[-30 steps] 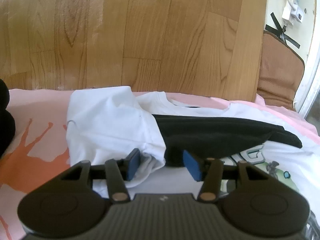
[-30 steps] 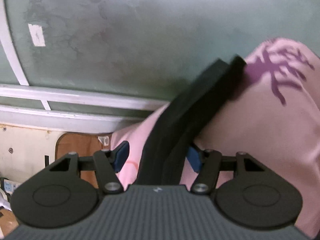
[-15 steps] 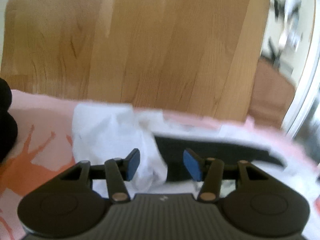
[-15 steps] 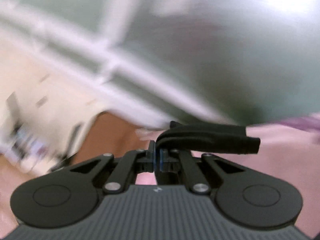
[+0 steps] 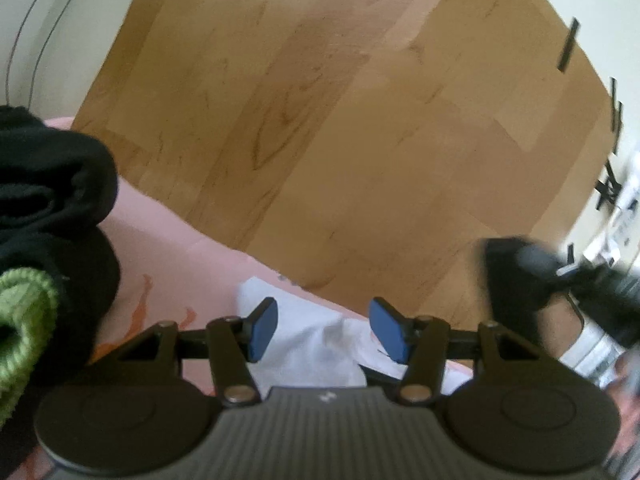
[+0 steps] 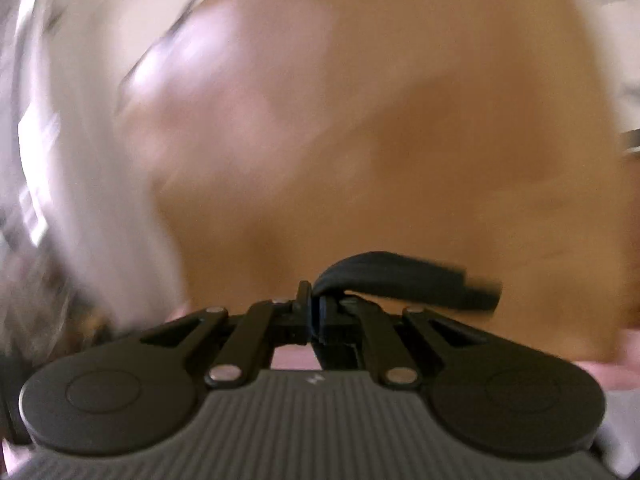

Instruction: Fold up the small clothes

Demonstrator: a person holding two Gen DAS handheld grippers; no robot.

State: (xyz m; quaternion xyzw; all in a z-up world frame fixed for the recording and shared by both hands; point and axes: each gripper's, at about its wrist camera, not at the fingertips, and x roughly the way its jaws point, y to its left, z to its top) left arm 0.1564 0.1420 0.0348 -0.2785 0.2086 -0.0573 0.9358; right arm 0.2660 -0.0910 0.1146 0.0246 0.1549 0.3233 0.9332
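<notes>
small black fabric garment (image 6: 404, 280): a narrow dark strip of cloth, one end pinched in the right gripper (image 6: 311, 300), whose two black fingers are pressed together on it. the rest of the strip trails off to the right of the fingers, clear of any surface. the right wrist view is heavily smeared, so the garment's exact kind cannot be told. in the left wrist view a blurred black mass (image 5: 516, 276) at the right edge may be the same piece; this cannot be confirmed.

white cotton garment (image 5: 312, 344): rumpled, lying on the pink printed sheet (image 5: 160, 248), directly under and ahead of the left gripper (image 5: 324, 332). a dark edge shows just beneath the white cloth near the gripper body.

left gripper: black frame, blue-faced pads (image 5: 262, 334), fingers spread partway with nothing pinched between them. the white cloth shows in the gap, below the pads; whether they touch it cannot be told.

pink printed sheet: pale pink with orange figures, covering the surface at the lower left of the left wrist view.

black fleece bundle with a green knitted cuff (image 5: 48, 220): at the far left edge, resting on the pink sheet, well apart from the white garment.

wood-grain laminate floor (image 5: 340, 120): fills the background of both views; in the right wrist view it is a brown blur.

black tape strips (image 5: 568, 46): on the floor at the upper right.
</notes>
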